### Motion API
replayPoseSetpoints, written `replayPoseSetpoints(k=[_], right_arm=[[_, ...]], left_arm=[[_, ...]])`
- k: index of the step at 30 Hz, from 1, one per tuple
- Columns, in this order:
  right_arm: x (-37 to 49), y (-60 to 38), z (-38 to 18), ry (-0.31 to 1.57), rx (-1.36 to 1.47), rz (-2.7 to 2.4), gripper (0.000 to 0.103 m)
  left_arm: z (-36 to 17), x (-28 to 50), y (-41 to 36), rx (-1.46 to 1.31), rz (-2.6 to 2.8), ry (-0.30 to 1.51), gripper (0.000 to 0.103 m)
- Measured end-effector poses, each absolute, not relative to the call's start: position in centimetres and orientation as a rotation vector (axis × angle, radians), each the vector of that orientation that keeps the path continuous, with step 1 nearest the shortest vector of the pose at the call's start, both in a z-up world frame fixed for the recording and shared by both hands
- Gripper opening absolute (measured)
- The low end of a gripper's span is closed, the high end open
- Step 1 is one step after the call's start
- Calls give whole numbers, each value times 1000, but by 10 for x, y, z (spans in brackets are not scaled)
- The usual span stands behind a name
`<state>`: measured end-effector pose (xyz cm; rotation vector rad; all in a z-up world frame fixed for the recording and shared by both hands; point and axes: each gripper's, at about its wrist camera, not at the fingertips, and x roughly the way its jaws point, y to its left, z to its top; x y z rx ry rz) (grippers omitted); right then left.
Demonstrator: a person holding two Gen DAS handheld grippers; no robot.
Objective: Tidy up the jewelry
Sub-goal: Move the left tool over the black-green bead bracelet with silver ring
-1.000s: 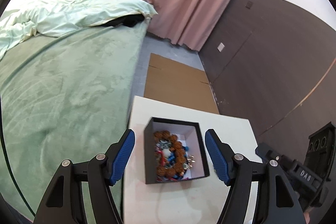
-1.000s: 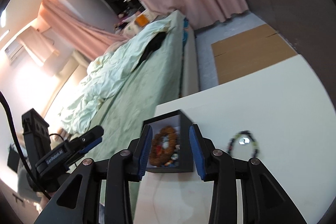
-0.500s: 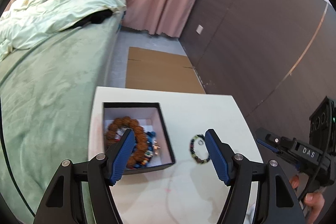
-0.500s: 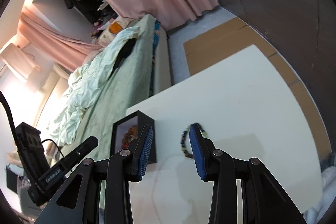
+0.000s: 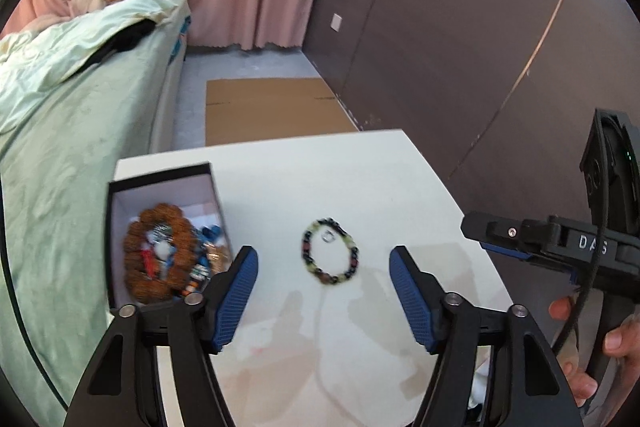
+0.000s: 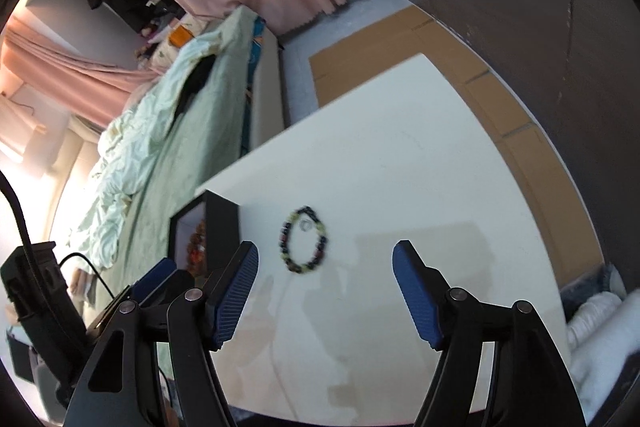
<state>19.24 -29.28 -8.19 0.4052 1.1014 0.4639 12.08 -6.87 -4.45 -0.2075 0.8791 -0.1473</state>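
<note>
Left claw (image 5: 324, 299) was closing w/ nothing between its blue pads; right claw (image 6: 325, 297) was opening, also empty. The dark-and-green beaded bracelet (image 5: 330, 255) lay on the white tabletop (image 5: 352, 179) just ahead of both claws. Black open-top cardboard box (image 5: 160, 227) of jewelry sat ahead-left, near the bracelet.

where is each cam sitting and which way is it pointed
Left wrist: rides the left gripper, angled down at the white table, the beaded bracelet and the black box; its closing fingers, the right gripper and a hand show.
Right wrist: rides the right gripper, angled down at the same table; its opening fingers and the left gripper show.
Shared: bracelet, box, table, bed.
</note>
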Motion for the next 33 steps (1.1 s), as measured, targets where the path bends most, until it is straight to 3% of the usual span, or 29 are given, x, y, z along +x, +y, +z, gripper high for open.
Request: replayPoseSetpoints(k=[11,33], right_arm=[[199,-327,-97,1157,493,396,71],[204,-325,-101,1183,473,405,71]], left_arm=[[-88,141,-96,-169,-93,983,37],[-128,155,-112,-108,17,1013,37]])
